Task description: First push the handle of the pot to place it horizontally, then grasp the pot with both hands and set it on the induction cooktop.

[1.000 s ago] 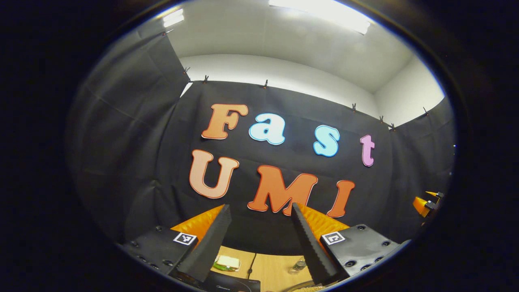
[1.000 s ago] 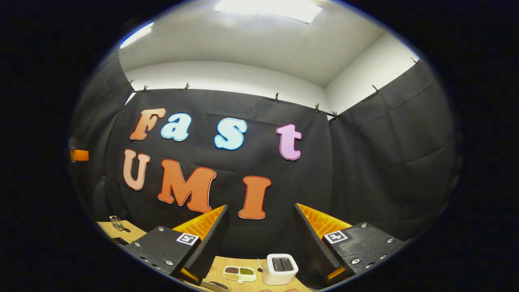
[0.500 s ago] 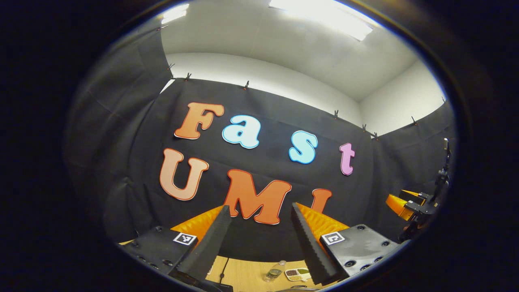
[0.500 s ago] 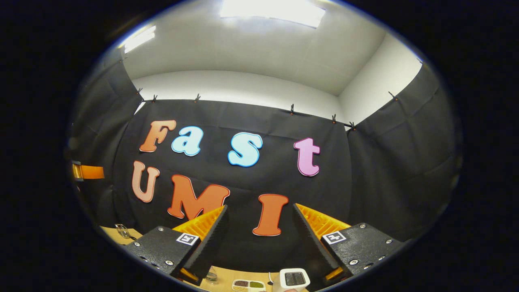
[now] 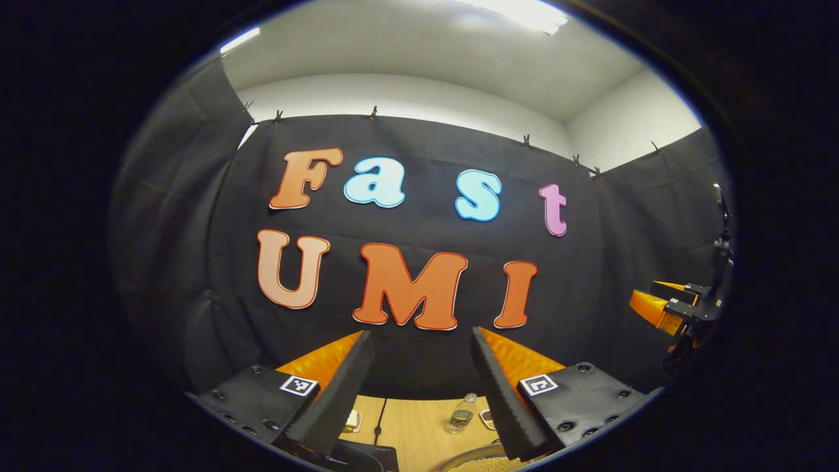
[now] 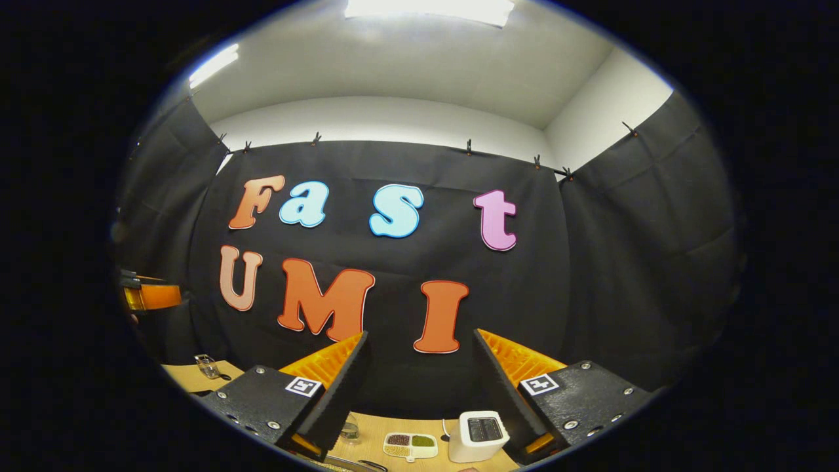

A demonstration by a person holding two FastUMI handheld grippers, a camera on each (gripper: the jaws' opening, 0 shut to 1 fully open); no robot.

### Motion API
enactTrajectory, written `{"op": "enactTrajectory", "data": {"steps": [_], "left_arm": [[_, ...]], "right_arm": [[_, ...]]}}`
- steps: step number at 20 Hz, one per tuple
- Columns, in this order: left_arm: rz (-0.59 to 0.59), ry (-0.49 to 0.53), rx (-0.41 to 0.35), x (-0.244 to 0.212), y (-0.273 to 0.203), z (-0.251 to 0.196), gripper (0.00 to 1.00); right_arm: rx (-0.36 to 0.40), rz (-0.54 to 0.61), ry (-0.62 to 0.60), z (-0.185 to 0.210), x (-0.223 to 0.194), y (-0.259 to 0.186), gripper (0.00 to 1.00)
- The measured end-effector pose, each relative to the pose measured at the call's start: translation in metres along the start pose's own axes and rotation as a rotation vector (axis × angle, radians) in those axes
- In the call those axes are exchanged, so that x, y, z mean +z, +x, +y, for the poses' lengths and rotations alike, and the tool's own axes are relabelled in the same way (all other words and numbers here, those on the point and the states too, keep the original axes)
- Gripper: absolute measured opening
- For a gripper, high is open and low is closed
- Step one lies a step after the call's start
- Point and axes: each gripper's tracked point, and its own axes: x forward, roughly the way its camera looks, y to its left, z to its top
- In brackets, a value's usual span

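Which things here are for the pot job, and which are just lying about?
For the job: pot, induction cooktop, left hand-held gripper, right hand-held gripper.
Lying about: water bottle, toaster, divided dish, glass.

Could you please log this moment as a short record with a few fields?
left gripper: open, raised, aimed at the booth wall
right gripper: open, raised, nothing between its fingers
light wooden table: holds a clear plastic bottle and a black induction cooktop
white toaster: on the table beside a white divided dish of grains
pot: rim only at the lower edge, handle hidden
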Motion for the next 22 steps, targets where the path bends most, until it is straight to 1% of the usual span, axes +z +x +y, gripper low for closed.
{"op": "enactTrajectory", "data": {"steps": [2,3,4,5,6,8,9,10,11,12,13,14,15,16,17,18,19,20,21,22], "left_arm": [[-0.012,0.018,0.006,0.005,-0.006,-0.005,0.96],[-0.014,0.02,0.008,0.004,-0.009,-0.007,0.96],[-0.012,0.02,-0.001,0.002,-0.011,-0.012,0.96],[0.002,0.03,-0.006,-0.005,-0.014,-0.017,0.96],[0.023,0.051,-0.007,-0.015,-0.017,-0.022,0.98],[0.094,0.094,-0.02,-0.045,-0.024,-0.034,0.96],[0.139,0.107,-0.03,-0.062,-0.028,-0.041,0.98],[0.196,0.116,-0.044,-0.081,-0.032,-0.048,0.95],[0.253,0.125,-0.059,-0.104,-0.038,-0.055,0.94],[0.321,0.136,-0.078,-0.126,-0.045,-0.063,0.95],[0.384,0.144,-0.094,-0.148,-0.053,-0.07,0.92],[0.443,0.151,-0.109,-0.168,-0.062,-0.077,0.89],[0.507,0.152,-0.116,-0.186,-0.071,-0.082,0.83],[0.573,0.145,-0.123,-0.207,-0.083,-0.087,0.68],[0.63,0.131,-0.128,-0.226,-0.093,-0.092,0.62],[0.692,0.123,-0.118,-0.246,-0.103,-0.094,0.54],[0.745,0.122,-0.09,-0.261,-0.111,-0.091,0.46],[0.821,0.115,-0.075,-0.278,-0.125,-0.091,0.27],[0.892,0.096,-0.074,-0.296,-0.143,-0.094,0.15],[0.961,0.086,-0.069,-0.309,-0.16,-0.097,0.12]], "right_arm": [[-0.008,-0.022,0.004,-0.008,0.007,-0.007,0.95],[-0.003,-0.037,0.011,-0.009,0.009,-0.011,0.96],[0.006,-0.054,0.019,-0.01,0.011,-0.014,0.95],[0.014,-0.064,0.022,-0.01,0.01,-0.017,0.95],[0.023,-0.066,0.023,-0.012,0.005,-0.018,0.95],[0.042,-0.049,0.026,-0.013,-0.008,-0.022,0.96],[0.052,-0.038,0.031,-0.013,-0.017,-0.022,0.96],[0.058,-0.029,0.036,-0.014,-0.023,-0.021,0.94],[0.064,-0.02,0.038,-0.016,-0.031,-0.02,0.94],[0.067,-0.008,0.036,-0.018,-0.039,-0.02,0.94],[0.074,0.001,0.033,-0.02,-0.045,-0.02,0.94],[0.079,0.004,0.031,-0.022,-0.048,-0.021,0.96],[0.085,0.005,0.03,-0.024,-0.053,-0.021,0.95],[0.089,0.005,0.03,-0.027,-0.056,-0.022,0.95],[0.094,0.007,0.028,-0.029,-0.061,-0.022,0.95],[0.1,0.011,0.023,-0.03,-0.067,-0.023,0.95],[0.105,0.017,0.017,-0.032,-0.073,-0.024,0.95],[0.112,0.022,0.015,-0.034,-0.078,-0.026,0.95],[0.119,0.028,0.015,-0.034,-0.084,-0.027,0.95],[0.125,0.035,0.017,-0.035,-0.09,-0.028,0.95]]}}
